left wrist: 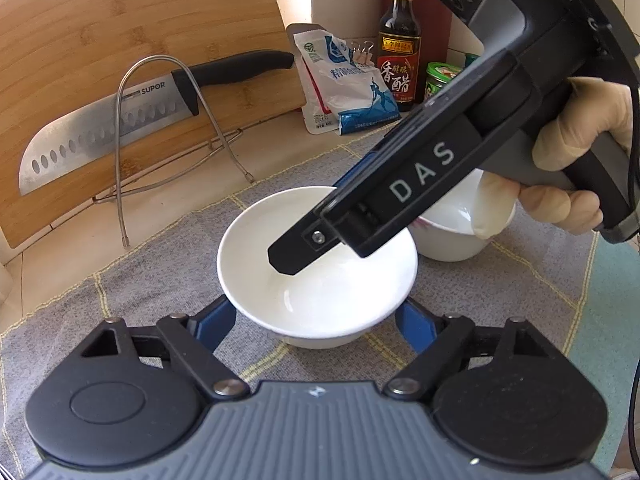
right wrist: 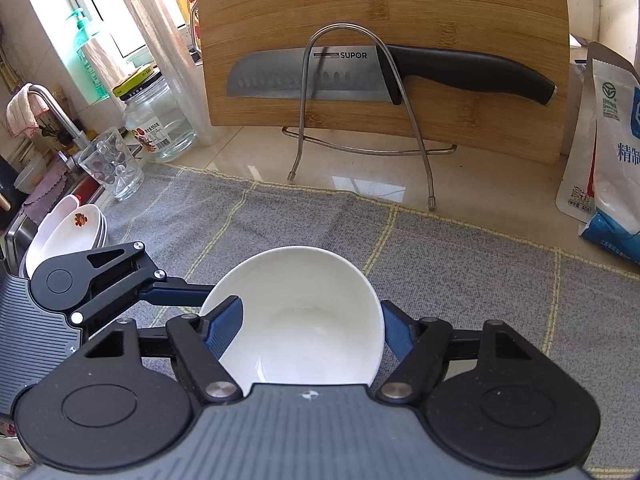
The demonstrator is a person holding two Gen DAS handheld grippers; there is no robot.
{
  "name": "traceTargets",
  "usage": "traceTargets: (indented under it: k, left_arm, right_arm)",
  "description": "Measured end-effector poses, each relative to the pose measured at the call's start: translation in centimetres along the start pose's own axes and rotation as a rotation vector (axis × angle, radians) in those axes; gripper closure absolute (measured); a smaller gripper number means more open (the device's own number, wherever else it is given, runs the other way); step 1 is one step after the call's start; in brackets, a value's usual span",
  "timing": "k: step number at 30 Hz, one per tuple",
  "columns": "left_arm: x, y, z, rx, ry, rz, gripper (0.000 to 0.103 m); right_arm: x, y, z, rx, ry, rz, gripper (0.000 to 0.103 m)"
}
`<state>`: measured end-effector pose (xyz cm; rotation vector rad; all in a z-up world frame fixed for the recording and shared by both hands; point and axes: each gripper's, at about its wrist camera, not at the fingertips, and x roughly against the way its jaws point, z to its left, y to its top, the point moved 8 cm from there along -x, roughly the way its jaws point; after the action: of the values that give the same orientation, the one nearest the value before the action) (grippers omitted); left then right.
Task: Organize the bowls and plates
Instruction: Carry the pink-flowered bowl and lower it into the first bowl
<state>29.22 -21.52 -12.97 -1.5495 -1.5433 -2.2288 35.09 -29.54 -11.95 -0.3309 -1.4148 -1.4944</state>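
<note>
A white bowl (left wrist: pixel 316 276) stands on the grey checked cloth (left wrist: pixel 160 256). My left gripper (left wrist: pixel 316 316) is open, its blue pads (left wrist: pixel 218 318) on either side of the bowl's near wall. My right gripper (right wrist: pixel 310 326) comes in from the right and is shut on the bowl (right wrist: pixel 296 312), one pad inside and one outside the rim. In the left wrist view one of its fingers (left wrist: pixel 296 250) dips into the bowl. A second white bowl (left wrist: pixel 452 232) stands behind it, partly hidden by the right gripper and gloved hand.
A bamboo cutting board (right wrist: pixel 384 48) with a SUPOR knife (right wrist: pixel 360 74) leans in a wire rack (right wrist: pixel 360 148) at the back. A salt bag (left wrist: pixel 352 88), vinegar bottle (left wrist: pixel 398 40) and green jar (left wrist: pixel 440 80) stand right. Stacked plates (right wrist: pixel 68 232), a glass (right wrist: pixel 112 164) and jar (right wrist: pixel 160 120) are left.
</note>
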Motion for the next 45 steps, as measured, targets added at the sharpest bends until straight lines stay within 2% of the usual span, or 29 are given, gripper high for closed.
traceTargets:
  k: [14, 21, 33, 45]
  left_arm:
    - [-0.2, 0.0, 0.2, 0.001, -0.010, 0.013, 0.016]
    - [0.8, 0.1, 0.2, -0.008, -0.010, 0.004, 0.016]
    - [4.9, -0.2, -0.1, -0.010, 0.003, -0.016, 0.016]
    - [10.2, -2.0, -1.8, 0.036, 0.019, -0.040, 0.016]
  right_arm:
    - [0.5, 0.0, -0.5, -0.080, 0.041, -0.007, 0.026]
    - [1.0, 0.1, 0.4, -0.077, 0.046, -0.001, 0.026]
    - [3.3, 0.4, 3.8, -0.043, 0.062, -0.008, 0.026]
    - [6.1, -1.3, 8.2, -0.008, 0.117, -0.009, 0.026]
